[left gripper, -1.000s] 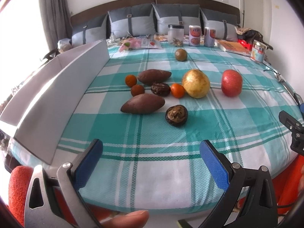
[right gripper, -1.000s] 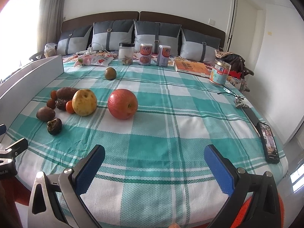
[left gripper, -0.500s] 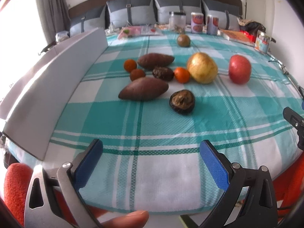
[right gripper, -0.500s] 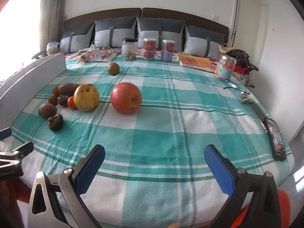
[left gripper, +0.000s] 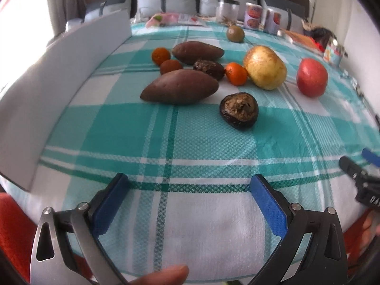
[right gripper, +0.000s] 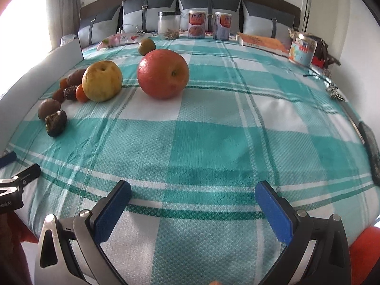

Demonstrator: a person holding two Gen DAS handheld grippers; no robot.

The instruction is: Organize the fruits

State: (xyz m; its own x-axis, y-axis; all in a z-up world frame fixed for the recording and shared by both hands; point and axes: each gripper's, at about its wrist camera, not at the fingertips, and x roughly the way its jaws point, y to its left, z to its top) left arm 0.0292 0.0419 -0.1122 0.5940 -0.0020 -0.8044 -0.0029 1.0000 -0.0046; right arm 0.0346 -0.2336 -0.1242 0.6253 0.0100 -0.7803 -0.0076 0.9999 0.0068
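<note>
Both the left gripper (left gripper: 188, 191) and the right gripper (right gripper: 192, 196) are hovering empty with jaws spread wide, likely readying a grasp, while the fruits are lying clustered at twelve o'clock, the red apple (right gripper: 163, 73) sitting nearest the right gripper.

Two hand-held grippers with blue pads, metal and black frames

The left gripper (left gripper: 188, 191) has flat blue pads (left gripper: 109, 207) on black carriers; one arm is bare silver metal with a triangular cutout, the other black — round silver screws sit at the joints. The right gripper (right gripper: 192, 198) is built the same, with ribbed blue pads (right gripper: 275, 215). A bare fingertip (left gripper: 163, 276) shows at the bottom edge, and orange-red sleeve fabric (left gripper: 10, 225) at the corners — white lettering marks the black body of the other gripper at each view's side.
</note>
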